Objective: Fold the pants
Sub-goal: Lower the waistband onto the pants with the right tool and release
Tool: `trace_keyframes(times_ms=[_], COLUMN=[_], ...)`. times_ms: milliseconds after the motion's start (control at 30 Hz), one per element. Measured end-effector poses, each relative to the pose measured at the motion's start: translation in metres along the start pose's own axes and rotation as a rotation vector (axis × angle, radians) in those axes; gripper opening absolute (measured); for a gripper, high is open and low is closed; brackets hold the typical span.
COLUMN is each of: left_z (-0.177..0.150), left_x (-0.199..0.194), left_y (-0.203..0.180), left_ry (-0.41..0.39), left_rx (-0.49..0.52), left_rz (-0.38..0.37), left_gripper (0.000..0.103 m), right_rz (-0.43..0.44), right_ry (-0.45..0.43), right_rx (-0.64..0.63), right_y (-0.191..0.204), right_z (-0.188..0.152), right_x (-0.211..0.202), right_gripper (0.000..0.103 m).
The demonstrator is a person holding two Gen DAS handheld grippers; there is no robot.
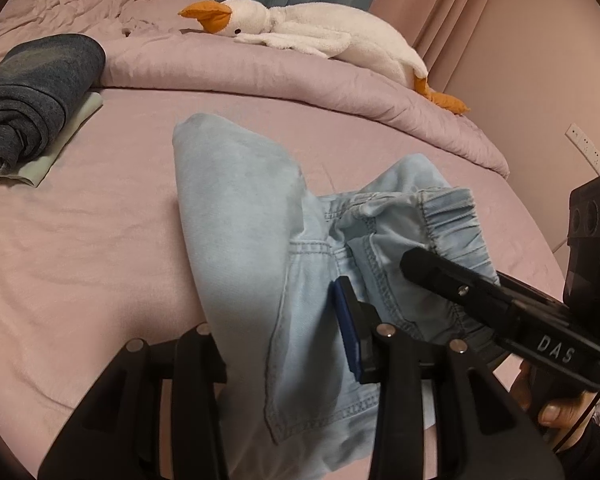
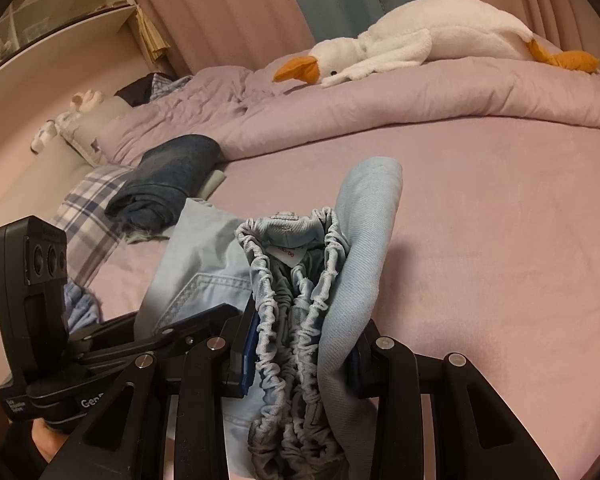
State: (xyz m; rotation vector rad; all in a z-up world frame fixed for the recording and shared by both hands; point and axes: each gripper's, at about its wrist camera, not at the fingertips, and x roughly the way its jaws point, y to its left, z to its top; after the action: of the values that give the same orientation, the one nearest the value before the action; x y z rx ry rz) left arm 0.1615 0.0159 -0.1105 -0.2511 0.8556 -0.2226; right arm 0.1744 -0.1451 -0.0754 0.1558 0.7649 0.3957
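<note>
Left wrist view: the left gripper (image 1: 288, 340) has its jaws clenched on the light blue pants (image 1: 252, 216), though only one blue pad shows; the other is buried under the cloth. The pants are soft, thin denim with stitched pocket seams, and the upper fold rises in a smooth rounded hump above the pink bed sheet (image 1: 80, 240). The right gripper (image 1: 452, 280) reaches in from the right, one black finger lying over the gathered elastic waistband; its other finger is hidden behind the fabric. A thumb shows at the lower right edge, cut off by the frame. Farther back lie a rolled dark blue garment (image 1: 36, 96) on a pale folded cloth, a puffy quilted duvet (image 1: 260, 68) and a fluffy white plush goose (image 1: 320, 32) with an orange beak.

Right wrist view: the right gripper (image 2: 300, 360) has its jaws grasping the bunched waistband of the pants (image 2: 364, 240), crinkled elastic ridges packed between the pads, which are mostly covered. A small label inside the waistband is too blurred to read. The left gripper (image 2: 204, 320) holds the pocket side at left, its tips concealed by cloth. A plaid pillow (image 2: 88, 208) is partly hidden behind the gripper's body.
</note>
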Motion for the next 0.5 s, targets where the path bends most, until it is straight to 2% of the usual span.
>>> trace_keyframes(times_ms=[133,333,400,500], left_z=[-0.002,-0.010,-0.012,-0.016], left_x=[0.012,0.021,0.022,0.022], left_y=[0.011,0.021,0.023,0.027], left_ry=[0.046,0.074,0.076,0.074], left_rx=[-0.006,0.012,0.025,0.035], left_rz=[0.045,0.093,0.111,0.135], left_gripper=[0.039,0.049,0.058,0.067], right_rz=[-0.008,0.004,-0.017,-0.033], right_ry=[0.021,0.047,0.058,0.077], right_rx=[0.047,0.165,0.202,0.242], right_y=[-0.014,-0.045,-0.055,-0.067], right_z=[-0.001,-0.004,-0.006,-0.011], right_x=[0.006,0.011,0.013,0.015], right_gripper=[0.037,0.041,0.048,0.053])
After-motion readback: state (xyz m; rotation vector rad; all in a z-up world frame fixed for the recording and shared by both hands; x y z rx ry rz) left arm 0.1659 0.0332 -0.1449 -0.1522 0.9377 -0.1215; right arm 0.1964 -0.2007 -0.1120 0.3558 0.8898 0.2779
